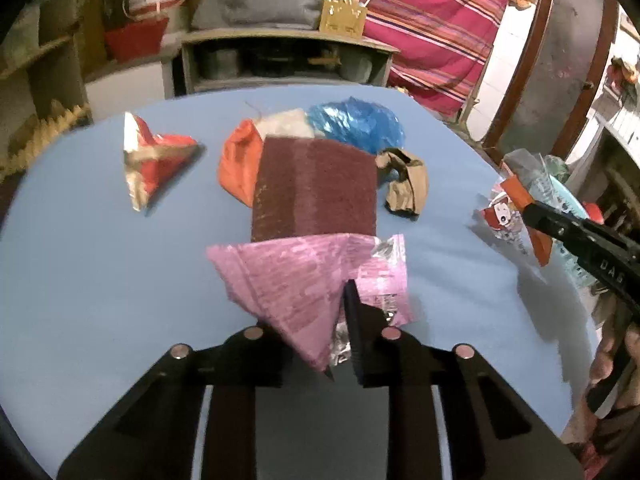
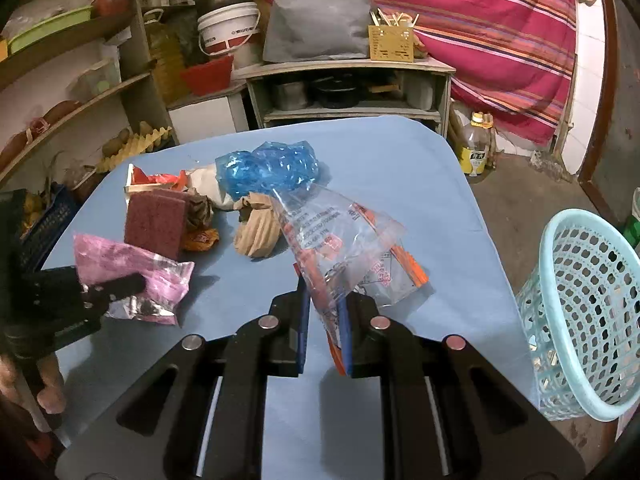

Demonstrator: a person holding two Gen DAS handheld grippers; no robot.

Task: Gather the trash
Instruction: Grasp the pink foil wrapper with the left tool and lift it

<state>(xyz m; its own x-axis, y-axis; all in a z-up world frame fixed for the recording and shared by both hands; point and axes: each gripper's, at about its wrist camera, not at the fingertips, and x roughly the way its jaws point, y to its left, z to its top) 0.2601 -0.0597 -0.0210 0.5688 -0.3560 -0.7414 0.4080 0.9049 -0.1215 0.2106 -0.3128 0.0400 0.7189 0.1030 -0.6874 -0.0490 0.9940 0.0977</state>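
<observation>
You're in a cluttered home storeroom or pantry: wooden shelves (image 2: 76,80) on the far left hold produce and tubs, a white bucket (image 2: 228,28) sits above a red basin (image 2: 208,74), and a striped blanket (image 2: 480,32) hangs behind the blue worktop (image 2: 400,168).

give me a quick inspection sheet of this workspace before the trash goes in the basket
surface: blue table, partly littered.
job's things: pink wrapper, clear printed bag, blue plastic bag, brown paper wad, red foil wrapper, orange wrapper, light blue basket past the table's right edge.
clutter: maroon scouring pad among the trash.
grippers: left gripper shut on pink wrapper; right gripper shut on clear printed bag, both lifted.
cables: nothing seen.
surroundings: shelves, white bucket, striped cloth, oil bottle on the floor.
</observation>
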